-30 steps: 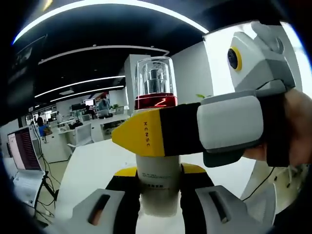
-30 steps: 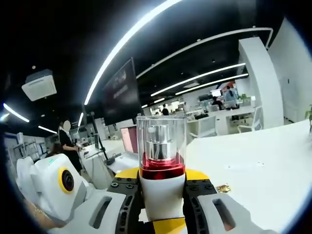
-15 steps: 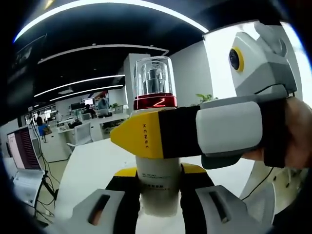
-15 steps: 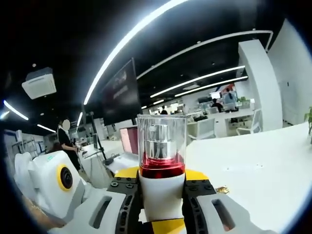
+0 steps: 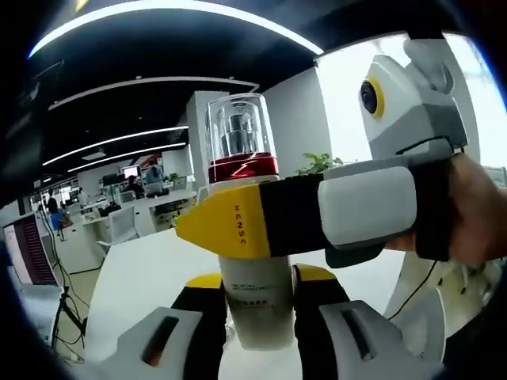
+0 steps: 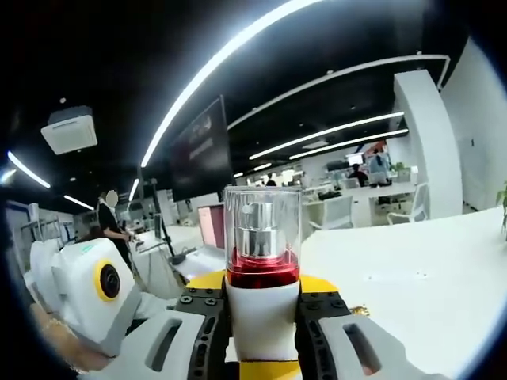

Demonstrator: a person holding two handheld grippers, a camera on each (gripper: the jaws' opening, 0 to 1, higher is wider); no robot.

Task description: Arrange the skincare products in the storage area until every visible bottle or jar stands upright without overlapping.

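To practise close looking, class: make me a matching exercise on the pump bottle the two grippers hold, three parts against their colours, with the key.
Parts of the pump bottle:
1. cap
2. collar
3. body

Colours:
A. white
B. clear
C. red

Pairs: 1-B, 2-C, 3-A. Both the left gripper and the right gripper are shut on it.

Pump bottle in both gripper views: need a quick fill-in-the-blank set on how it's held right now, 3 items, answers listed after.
1. The pump bottle has a clear cap over a ____ collar.
2. In the left gripper view, the right gripper crosses in front of the bottle just ____ that collar.
3. In the right gripper view, the bottle stands ____ between that gripper's own jaws, above the white table.

Missing words: red; below; upright
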